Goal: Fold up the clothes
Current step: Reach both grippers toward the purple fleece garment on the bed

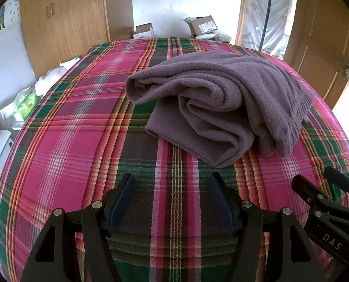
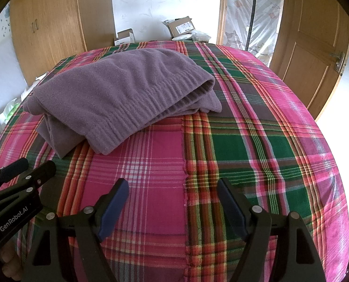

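Purple fleece (image 1: 221,103) lies bunched mid-bed (image 1: 80,141), unfolded; left gripper (image 1: 172,202) and right gripper (image 2: 173,206) hover short of it, jaws wide and empty, ready to pick corners.

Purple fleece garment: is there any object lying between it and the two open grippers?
Nothing visible does. Only bare plaid bedcover lies between the left gripper, the right gripper and the crumpled purple fleece garment.

"DAS" on right hand-held gripper (image 1: 320,176), "GenRobot.AI" on left hand-held gripper (image 2: 31,166)
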### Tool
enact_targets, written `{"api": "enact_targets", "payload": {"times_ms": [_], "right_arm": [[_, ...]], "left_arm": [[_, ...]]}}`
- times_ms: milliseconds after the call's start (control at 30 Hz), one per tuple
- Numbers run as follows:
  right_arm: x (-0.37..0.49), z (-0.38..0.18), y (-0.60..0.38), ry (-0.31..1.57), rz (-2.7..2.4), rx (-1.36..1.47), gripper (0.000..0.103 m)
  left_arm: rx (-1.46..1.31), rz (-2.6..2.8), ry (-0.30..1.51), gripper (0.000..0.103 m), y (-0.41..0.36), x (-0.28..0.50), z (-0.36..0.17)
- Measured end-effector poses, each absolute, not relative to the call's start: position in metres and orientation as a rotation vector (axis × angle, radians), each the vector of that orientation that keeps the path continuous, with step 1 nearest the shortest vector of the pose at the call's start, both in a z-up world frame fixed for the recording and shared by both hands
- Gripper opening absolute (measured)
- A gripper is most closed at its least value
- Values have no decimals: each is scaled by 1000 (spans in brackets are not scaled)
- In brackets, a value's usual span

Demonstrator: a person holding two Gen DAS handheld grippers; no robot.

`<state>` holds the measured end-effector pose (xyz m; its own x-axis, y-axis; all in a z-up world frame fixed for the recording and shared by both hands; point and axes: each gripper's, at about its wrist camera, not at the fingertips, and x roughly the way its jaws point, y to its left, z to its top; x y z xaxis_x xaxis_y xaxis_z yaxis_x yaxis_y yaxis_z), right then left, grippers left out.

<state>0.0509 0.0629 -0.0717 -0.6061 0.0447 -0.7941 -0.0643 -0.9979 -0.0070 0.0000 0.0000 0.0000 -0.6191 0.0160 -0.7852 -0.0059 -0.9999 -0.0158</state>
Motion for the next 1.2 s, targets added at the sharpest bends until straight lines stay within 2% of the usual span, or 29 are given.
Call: {"api": "enact_targets", "payload": {"times_ms": [467, 533, 567, 600, 767, 833, 933, 1100, 1133, 1200], "right_arm": [[51, -71, 64, 43, 2771, -1365, 78], [51, -69, 64, 46, 2799, -1364, 70], [49, -69, 63, 43, 2824, -1366, 59], [50, -67, 61, 39, 2857, -1367, 54], [55, -56, 50, 43, 3022, -1334, 53], [57, -49, 41, -52, 3068, -1272, 53], [50, -46, 29, -210, 3076, -1231, 53], [30, -55, 23, -294, 3023, -1290, 52], [27, -56, 23, -307, 3010, -1300, 51], [25, -57, 21, -299, 3021, -1297, 38]], "left_arm": [[-1366, 2818, -13, 68, -2, 1, 0], [-1366, 2816, -17, 68, -3, 0, 0], [-1366, 2816, -16, 68, -3, -2, 0], [-1367, 2816, -14, 68, -3, -2, 0], [-1349, 2781, -20, 68, -8, -3, 5], [-1302, 2783, -13, 68, -11, -1, 11], [-1134, 2840, 102, 68, -9, 7, 31], [-934, 2833, 249, 68, -4, 9, 58], [-914, 2826, 265, 68, -4, 7, 61], [-887, 2807, 276, 68, -5, 3, 65]]}}
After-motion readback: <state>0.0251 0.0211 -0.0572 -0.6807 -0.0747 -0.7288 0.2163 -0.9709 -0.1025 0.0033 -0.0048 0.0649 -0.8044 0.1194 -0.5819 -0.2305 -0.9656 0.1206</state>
